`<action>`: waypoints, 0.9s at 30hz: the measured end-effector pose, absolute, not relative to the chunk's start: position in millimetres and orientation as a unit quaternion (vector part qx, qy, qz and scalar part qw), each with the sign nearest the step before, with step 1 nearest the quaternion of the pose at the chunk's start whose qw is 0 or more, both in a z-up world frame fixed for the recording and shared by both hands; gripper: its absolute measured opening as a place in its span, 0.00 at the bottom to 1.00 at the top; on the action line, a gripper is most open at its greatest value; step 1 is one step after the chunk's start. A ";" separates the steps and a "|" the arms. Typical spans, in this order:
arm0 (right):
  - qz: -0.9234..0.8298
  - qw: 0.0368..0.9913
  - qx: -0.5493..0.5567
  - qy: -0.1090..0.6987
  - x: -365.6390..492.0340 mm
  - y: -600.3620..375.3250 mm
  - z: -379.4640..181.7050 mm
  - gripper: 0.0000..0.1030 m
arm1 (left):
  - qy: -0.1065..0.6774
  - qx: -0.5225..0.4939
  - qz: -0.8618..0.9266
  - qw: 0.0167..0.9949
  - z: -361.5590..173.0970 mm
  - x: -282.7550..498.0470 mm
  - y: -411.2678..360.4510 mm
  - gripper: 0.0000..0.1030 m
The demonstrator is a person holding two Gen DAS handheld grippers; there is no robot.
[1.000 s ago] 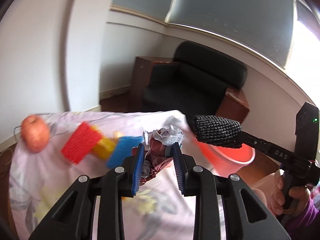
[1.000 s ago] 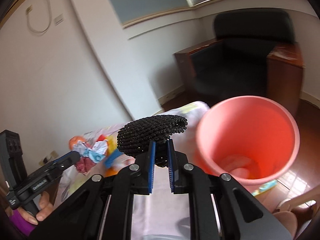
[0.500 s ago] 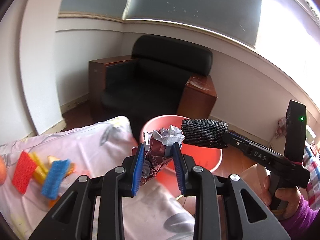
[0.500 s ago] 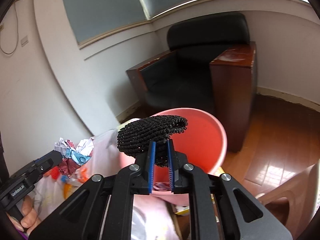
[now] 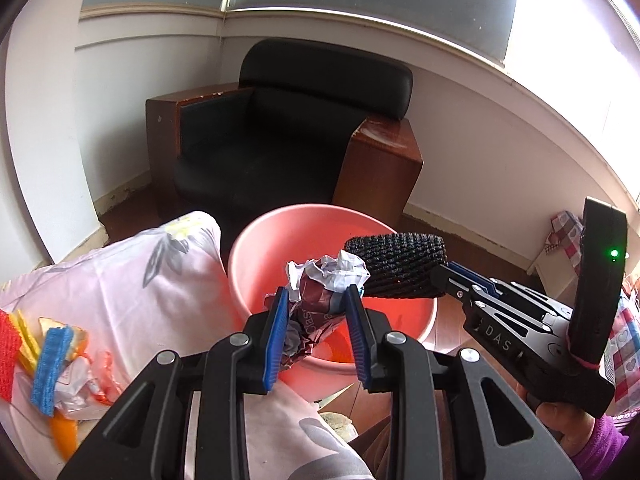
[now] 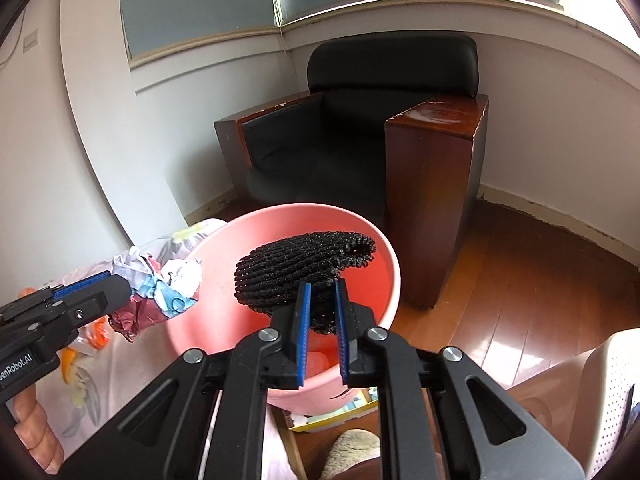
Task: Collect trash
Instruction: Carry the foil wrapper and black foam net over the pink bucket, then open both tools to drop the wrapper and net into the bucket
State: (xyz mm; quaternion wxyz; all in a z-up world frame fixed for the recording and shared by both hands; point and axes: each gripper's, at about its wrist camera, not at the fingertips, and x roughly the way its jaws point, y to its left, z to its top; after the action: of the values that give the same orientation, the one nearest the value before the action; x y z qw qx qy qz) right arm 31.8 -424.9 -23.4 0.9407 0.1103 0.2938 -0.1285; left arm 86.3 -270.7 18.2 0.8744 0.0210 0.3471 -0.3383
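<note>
A pink bucket [image 5: 256, 248] [image 6: 384, 248] stands on the floor just past the table's corner. My left gripper [image 5: 316, 300] is shut on a crumpled wrapper [image 5: 320, 292], maroon and white, held over the bucket's near rim; the same crumpled wrapper [image 6: 156, 292] shows at the left of the right wrist view. My right gripper [image 6: 320, 296] is shut on a black foam net sleeve [image 6: 300, 276], which hangs above the bucket's mouth. In the left wrist view that black sleeve [image 5: 396, 264] sits just right of the wrapper, almost touching it.
The table wears a pale floral cloth [image 5: 152, 288]. Red, yellow and blue sponges [image 5: 48, 360] and scraps lie at its left. A black armchair [image 5: 288, 140] with wooden sides stands behind the bucket. A beige plastic chair [image 6: 592, 392] is at the right, over wooden floor [image 6: 540, 280].
Both grippers have swung from over the table to over the bucket, each carrying its piece. The sponges and apple have slid off to the left of the left wrist view.
</note>
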 end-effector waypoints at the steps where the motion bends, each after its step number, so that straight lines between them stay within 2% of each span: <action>1: -0.129 0.941 0.108 0.293 32.4 -424.3 -24.0 0.12 | 0.349 0.023 -0.338 0.873 16.2 87.5 -273.1 0.27; 23: -0.137 0.941 0.090 0.295 40.1 -424.9 -26.9 0.12 | 0.369 0.037 -0.332 0.867 0.3 93.7 -305.4 0.31; 27: -0.130 0.938 0.117 0.301 40.5 -431.0 -29.1 0.16 | 0.370 0.034 -0.332 0.867 0.8 92.8 -301.6 0.40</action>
State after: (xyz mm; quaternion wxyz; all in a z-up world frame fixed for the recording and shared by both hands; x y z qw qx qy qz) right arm 40.5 -431.0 -29.1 0.9376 0.1170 0.3008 -0.1296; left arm 92.8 -301.6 0.8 0.8670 0.0335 0.3704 -0.3316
